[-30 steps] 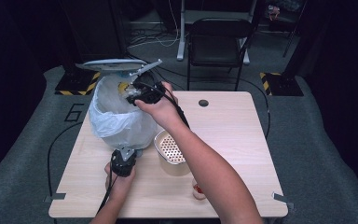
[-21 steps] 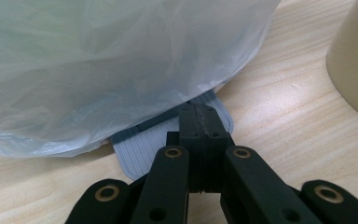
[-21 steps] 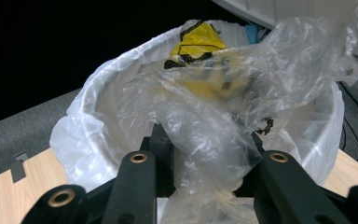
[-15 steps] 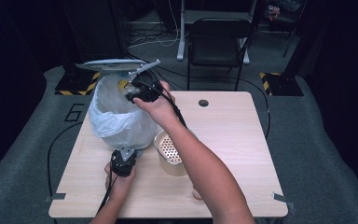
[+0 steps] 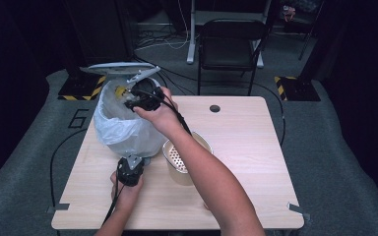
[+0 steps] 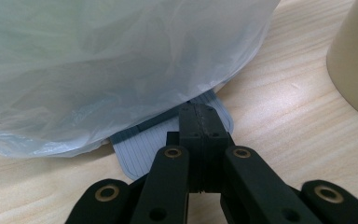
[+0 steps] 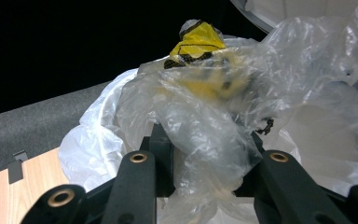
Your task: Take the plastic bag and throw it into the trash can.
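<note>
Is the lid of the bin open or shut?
Open. In the high view the grey lid stands tipped up behind the bin's bag-lined mouth, and the right gripper holds crumpled clear plastic over it.

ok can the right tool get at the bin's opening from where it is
Probably yes: the lid stands raised, with the shut left tool on the pedal. The right tool, gripping crumpled plastic, is right over the bin and its lined mouth, with nothing between.
</note>
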### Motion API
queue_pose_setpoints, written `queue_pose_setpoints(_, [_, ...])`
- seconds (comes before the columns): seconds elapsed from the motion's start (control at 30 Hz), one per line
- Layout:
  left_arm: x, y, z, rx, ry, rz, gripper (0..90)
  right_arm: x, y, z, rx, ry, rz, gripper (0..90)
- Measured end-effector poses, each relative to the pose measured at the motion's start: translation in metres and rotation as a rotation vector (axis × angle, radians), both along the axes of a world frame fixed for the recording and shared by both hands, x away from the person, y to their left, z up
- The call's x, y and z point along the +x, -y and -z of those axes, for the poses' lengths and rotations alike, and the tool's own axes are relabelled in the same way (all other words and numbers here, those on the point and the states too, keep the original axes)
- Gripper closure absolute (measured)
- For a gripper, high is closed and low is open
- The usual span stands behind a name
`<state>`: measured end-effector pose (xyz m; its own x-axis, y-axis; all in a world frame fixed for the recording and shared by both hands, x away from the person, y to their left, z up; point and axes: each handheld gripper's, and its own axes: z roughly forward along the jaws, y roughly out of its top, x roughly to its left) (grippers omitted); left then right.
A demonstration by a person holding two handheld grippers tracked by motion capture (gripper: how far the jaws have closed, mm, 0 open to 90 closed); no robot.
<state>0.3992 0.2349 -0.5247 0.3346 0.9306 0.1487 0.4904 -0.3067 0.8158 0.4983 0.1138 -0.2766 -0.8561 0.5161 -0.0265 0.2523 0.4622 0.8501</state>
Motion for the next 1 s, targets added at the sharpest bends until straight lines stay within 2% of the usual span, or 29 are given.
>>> queue_pose_setpoints(0.07, [0.0,0.0,0.0,0.0,0.0,0.0,89.9,0.0,-0.001,0.001,-0.007,0.004,0.001,67.9])
queue_pose_setpoints(0.13, [0.0,0.0,0.0,0.0,0.0,0.0,89.9,0.002,-0.001,0.002,-0.007,0.007,0.016,63.8])
queue_pose_setpoints(0.27, [0.0,0.0,0.0,0.011,0.0,0.001,89.9,0.003,-0.003,0.006,-0.025,0.006,0.058,41.4])
queue_pose_setpoints(0.4, [0.0,0.0,0.0,0.008,0.001,0.0,89.9,0.001,0.001,0.007,-0.016,0.006,0.069,33.2])
queue_pose_setpoints(0.57, [0.0,0.0,0.0,0.007,0.001,0.0,89.9,-0.001,0.004,0.005,0.013,-0.004,0.065,29.3])
queue_pose_setpoints(0.67, [0.0,0.0,0.0,0.003,0.0,0.0,89.9,-0.003,0.006,0.004,0.048,0.003,0.024,27.5])
queue_pose_setpoints(0.73, [0.0,0.0,0.0,0.005,0.0,0.0,90.0,-0.003,0.006,0.004,0.04,0.012,0.037,25.1])
queue_pose_setpoints(0.8, [0.0,0.0,0.0,0.0,0.0,0.0,89.9,-0.003,0.006,0.005,0.036,0.0,0.046,24.8])
queue_pose_setpoints(0.87, [0.0,0.0,0.0,-0.003,-0.001,0.0,89.9,-0.004,0.006,0.005,0.015,0.013,0.05,25.4])
queue_pose_setpoints(1.0, [0.0,0.0,0.0,-0.003,-0.001,0.0,89.9,-0.008,0.01,0.005,0.004,0.013,0.058,28.2])
